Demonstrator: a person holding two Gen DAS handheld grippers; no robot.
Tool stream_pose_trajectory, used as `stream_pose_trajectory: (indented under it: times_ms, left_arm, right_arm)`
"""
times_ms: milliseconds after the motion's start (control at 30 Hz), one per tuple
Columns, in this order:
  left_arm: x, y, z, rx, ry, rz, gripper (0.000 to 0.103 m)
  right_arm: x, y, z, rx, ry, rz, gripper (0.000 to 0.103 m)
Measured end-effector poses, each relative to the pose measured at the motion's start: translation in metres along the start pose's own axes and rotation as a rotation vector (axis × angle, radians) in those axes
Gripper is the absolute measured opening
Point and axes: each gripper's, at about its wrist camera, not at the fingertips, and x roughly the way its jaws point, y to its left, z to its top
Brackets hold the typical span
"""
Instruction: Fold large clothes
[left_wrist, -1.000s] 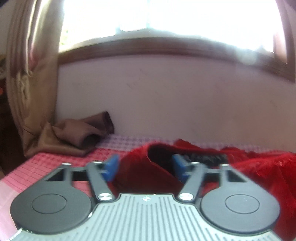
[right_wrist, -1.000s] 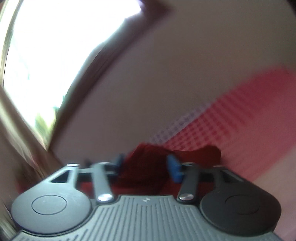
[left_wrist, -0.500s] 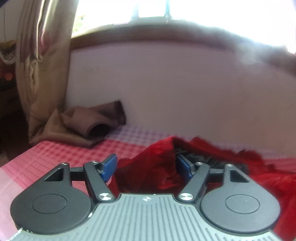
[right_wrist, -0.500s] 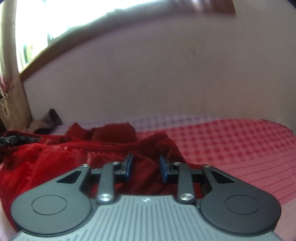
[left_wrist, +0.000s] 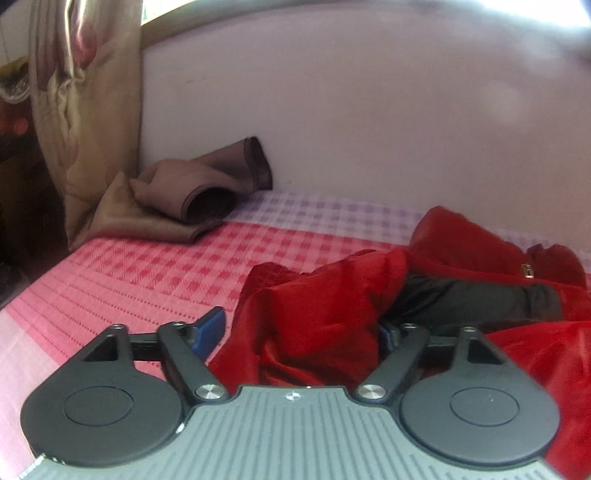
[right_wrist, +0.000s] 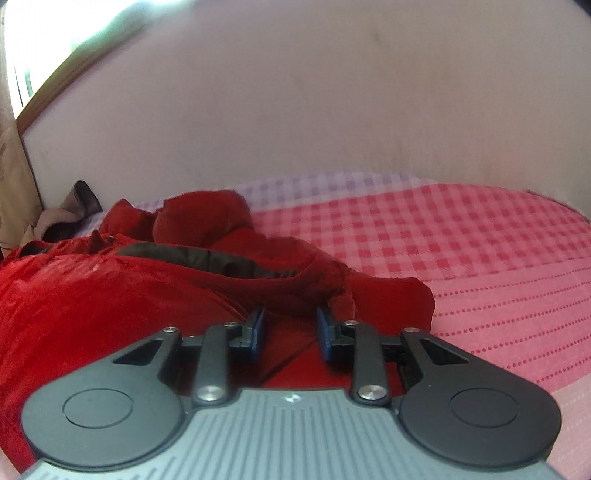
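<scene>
1. Crumpled red jacket with dark lining (left_wrist: 461, 266) (right_wrist: 110, 295) lies bunched on the bed with the pink-and-red checked cover (left_wrist: 166, 266) (right_wrist: 461, 240), near the pale wall (left_wrist: 369, 110).
2. My left gripper (left_wrist: 299, 328): fingers (left_wrist: 208, 328) wide apart. A red fold of the jacket sits between them and hides most of the right-hand pad. No clamp on it.
3. My right gripper (right_wrist: 291, 334): fingers (right_wrist: 255, 332) apart too, a narrower gap, red fabric under and between them. Can't tell if either pad touches the cloth.
4. From the right wrist view, the jacket's edge ends just right of the fingers; the bed cover beyond it is bare.
5. Brown folded cloth (left_wrist: 199, 188) lies at the far left corner of the bed against the wall, with the beige curtain (left_wrist: 85, 92) hanging beside it. Well apart from the jacket.
</scene>
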Motion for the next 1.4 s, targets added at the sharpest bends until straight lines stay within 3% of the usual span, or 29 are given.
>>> stream_pose_trajectory:
  times_ms: [67,233,867,1167,1400]
  left_arm:
    - [0.004,0.002,-0.001,-0.011,0.01,0.011,0.093]
    - [0.011,0.006,-0.008,-0.026,0.015,0.019,0.098]
    - [0.023,0.012,-0.02,-0.064,0.039,-0.005,0.103]
    - [-0.001,0.035,-0.011,-0.072,0.04,-0.1,0.102]
    - [-0.029,0.061,-0.002,-0.033,0.037,-0.198,0.103]
  right_arm:
    - [0.002,0.002,0.0,-0.001,0.003,-0.004,0.027]
    - [0.009,0.005,-0.007,-0.014,-0.002,-0.012,0.027]
    - [0.015,0.001,-0.027,-0.015,-0.056,-0.013,0.027]
    - [0.013,0.001,-0.018,0.011,-0.01,-0.019,0.028]
    - [-0.004,-0.005,-0.014,0.066,-0.04,0.022,0.03]
